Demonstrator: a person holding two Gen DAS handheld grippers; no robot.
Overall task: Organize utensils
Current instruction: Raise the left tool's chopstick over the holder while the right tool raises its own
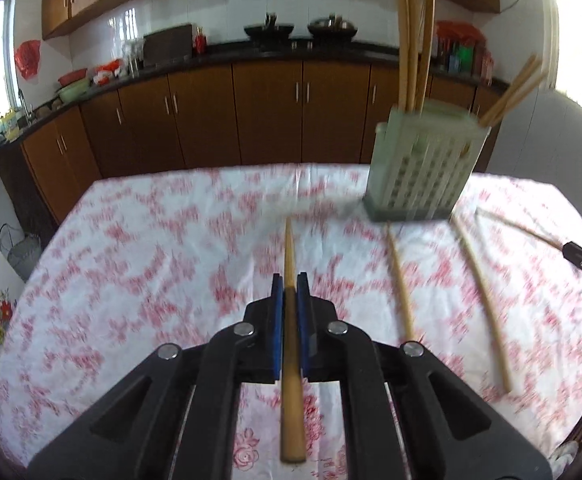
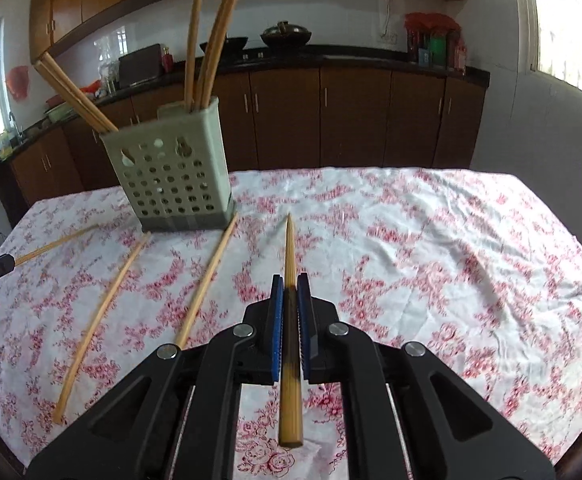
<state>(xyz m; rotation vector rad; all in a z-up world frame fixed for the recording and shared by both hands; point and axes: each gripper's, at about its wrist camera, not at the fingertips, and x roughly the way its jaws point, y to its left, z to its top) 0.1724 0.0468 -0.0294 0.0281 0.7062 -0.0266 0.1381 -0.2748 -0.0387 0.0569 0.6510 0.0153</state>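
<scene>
While several chopsticks already stand in the perforated holder, the left gripper and right gripper are each clamped on one chopstick, and two loose chopsticks lie on the table beside the holder, unsorted.

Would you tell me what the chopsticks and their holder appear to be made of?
Chopsticks: probably bamboo or wood, matte tan with fine lengthwise ridges. Holder: likely moulded plastic, pale grey-green, smooth, with rows of round holes and rounded corners.
</scene>
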